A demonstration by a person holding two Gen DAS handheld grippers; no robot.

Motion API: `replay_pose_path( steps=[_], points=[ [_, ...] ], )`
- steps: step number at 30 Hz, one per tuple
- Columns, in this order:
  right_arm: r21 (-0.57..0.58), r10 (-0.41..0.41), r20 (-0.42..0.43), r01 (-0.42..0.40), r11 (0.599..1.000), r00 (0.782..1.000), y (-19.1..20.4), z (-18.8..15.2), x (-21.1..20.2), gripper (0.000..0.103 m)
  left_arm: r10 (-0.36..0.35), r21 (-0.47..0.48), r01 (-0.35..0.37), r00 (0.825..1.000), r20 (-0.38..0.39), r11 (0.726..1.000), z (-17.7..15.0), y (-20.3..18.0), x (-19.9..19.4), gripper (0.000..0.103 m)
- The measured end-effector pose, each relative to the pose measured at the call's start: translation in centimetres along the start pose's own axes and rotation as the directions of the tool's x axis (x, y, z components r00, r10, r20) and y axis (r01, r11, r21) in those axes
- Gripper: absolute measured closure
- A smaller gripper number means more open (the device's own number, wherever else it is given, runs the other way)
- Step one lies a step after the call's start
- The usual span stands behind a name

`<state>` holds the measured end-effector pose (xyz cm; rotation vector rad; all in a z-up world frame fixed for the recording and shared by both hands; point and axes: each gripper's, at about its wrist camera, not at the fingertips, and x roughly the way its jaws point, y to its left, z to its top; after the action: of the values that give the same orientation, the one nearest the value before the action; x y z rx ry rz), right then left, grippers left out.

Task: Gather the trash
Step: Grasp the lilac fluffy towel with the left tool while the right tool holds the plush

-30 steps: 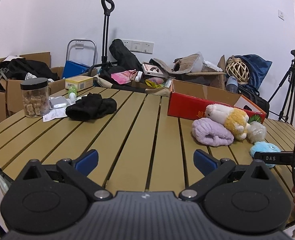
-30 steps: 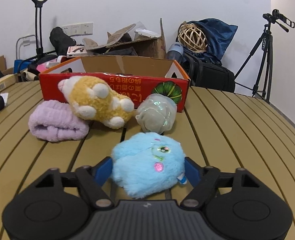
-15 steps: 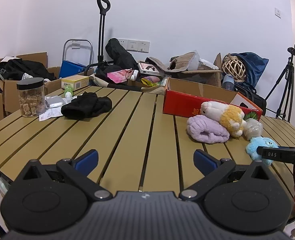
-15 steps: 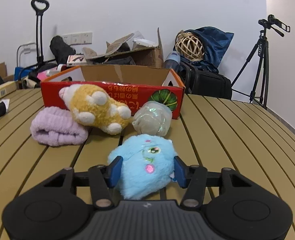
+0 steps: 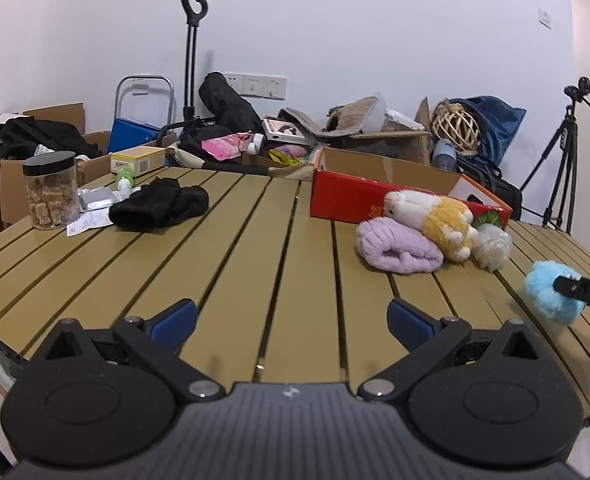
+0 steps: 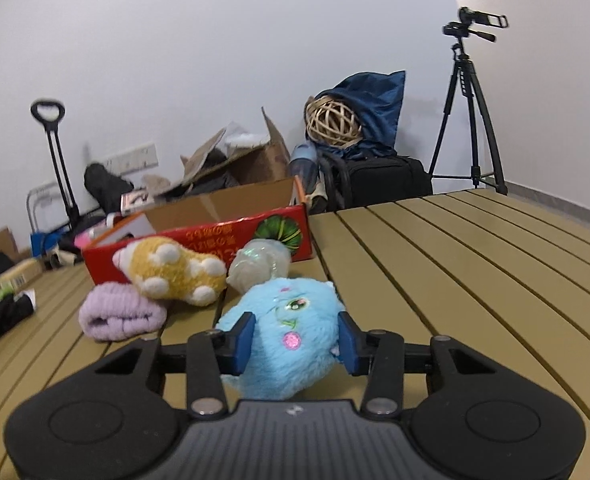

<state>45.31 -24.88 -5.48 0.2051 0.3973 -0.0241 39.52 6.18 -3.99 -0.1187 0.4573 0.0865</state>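
The right gripper (image 6: 294,343) has just been closing, and its blue pads now squeeze the fluffy blue toy (image 6: 283,336), near the red box (image 6: 199,240) on the slatted table (image 6: 455,264). The left gripper (image 5: 292,317) is wide open, holding nothing.

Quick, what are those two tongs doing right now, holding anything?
Left tongs: open, holding nothing, above the table.
Right tongs: have just been closing, now shut on the blue plush toy.

Light-blue plush toy (image 6: 283,332), lilac towel (image 6: 121,318), red box (image 6: 215,240)
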Motion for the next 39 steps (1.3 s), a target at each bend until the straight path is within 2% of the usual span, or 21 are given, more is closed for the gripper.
replay_pose_path(
  steps=[10,14,21,24,28,33,39],
  points=[
    [0.105,0.025,0.063,-0.031,0.994,0.998,-3.6,0.1,-0.7,0.061,-0.057,0.033,0.059,0.997,-0.043,0.998,-0.4,-2.5,0.5,0.0],
    [0.155,0.017,0.085,-0.03,0.987,0.996,-4.8,0.7,-0.4,0.061,-0.048,0.071,0.05,0.998,-0.035,0.996,0.8,-4.6,1.5,0.0],
    [0.228,0.013,0.109,-0.038,0.973,0.994,-6.5,1.8,0.2,0.061,-0.06,0.091,0.066,0.996,-0.072,0.994,3.6,-7.8,4.8,0.0],
    [0.275,0.009,0.117,-0.041,0.961,0.993,-7.8,2.2,0.5,0.061,-0.055,0.104,0.067,0.992,-0.11,0.992,4.8,-9.4,7.1,0.0],
    [0.308,-0.003,0.121,-0.035,0.951,0.993,-9.3,2.4,0.8,0.061,-0.015,0.095,0.027,0.991,-0.13,0.995,5.9,-11.0,10.0,0.0],
    [0.342,-0.001,0.102,-0.034,0.939,0.995,-10.5,2.2,1.5,0.061,0.065,0.139,-0.048,0.99,-0.122,0.989,6.7,-12.6,12.9,0.0],
    [0.368,0.004,0.088,-0.037,0.929,0.996,-10.8,1.7,2.1,0.061,0.074,0.14,-0.051,0.984,-0.164,0.989,7.1,-13.2,16.2,0.0]
  ],
)
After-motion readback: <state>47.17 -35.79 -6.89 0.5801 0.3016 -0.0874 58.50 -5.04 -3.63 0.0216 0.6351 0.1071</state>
